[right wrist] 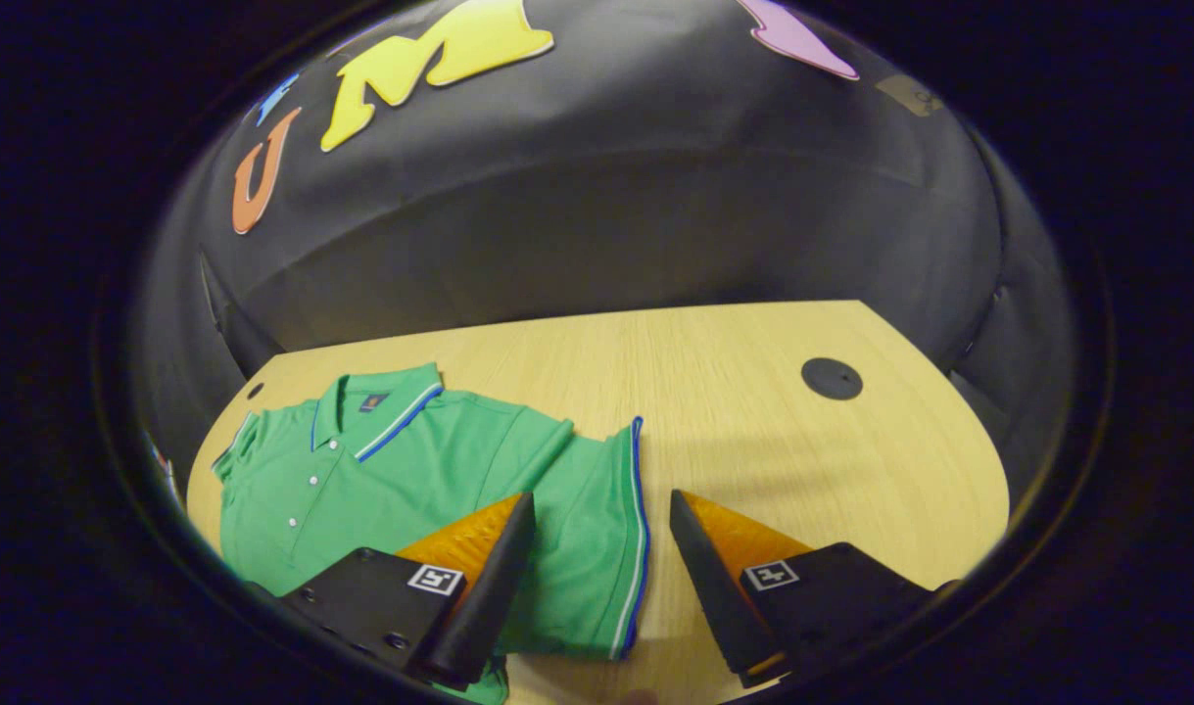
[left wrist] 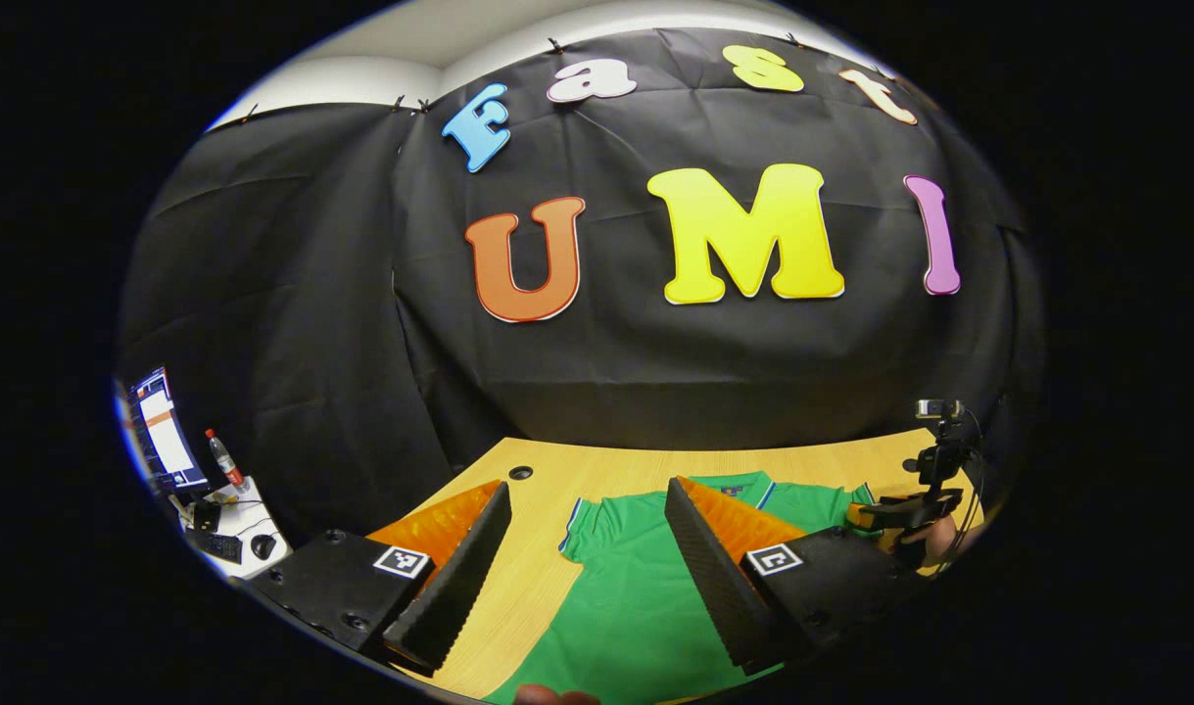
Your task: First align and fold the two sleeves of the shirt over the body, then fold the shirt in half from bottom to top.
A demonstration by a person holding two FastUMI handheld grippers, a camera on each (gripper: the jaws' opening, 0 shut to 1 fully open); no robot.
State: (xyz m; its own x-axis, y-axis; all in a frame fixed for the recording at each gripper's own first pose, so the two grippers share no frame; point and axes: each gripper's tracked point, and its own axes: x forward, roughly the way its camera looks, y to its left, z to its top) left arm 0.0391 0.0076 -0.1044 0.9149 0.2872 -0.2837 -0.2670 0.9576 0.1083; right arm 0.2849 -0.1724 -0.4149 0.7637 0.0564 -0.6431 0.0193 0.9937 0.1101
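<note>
A green polo shirt (right wrist: 391, 480) with blue and white trim lies flat, front up, on the wooden table (right wrist: 753, 431), collar (right wrist: 371, 403) toward the far wall. My right gripper (right wrist: 600, 496) is open just above one short sleeve (right wrist: 587, 529), whose trimmed cuff runs between its fingers. My left gripper (left wrist: 588, 484) is open over the shirt (left wrist: 636, 597) near the other sleeve (left wrist: 579, 524), one finger above bare table, the other above the chest. The right gripper (left wrist: 905, 509), held by a hand, shows at the shirt's far side in the left gripper view.
Black cable holes sit in the table top (left wrist: 520, 472) (right wrist: 832, 378). A side desk (left wrist: 234, 534) with a monitor, a bottle and a mouse stands off to the left. The booth's black cloth wall closes the table's far edge.
</note>
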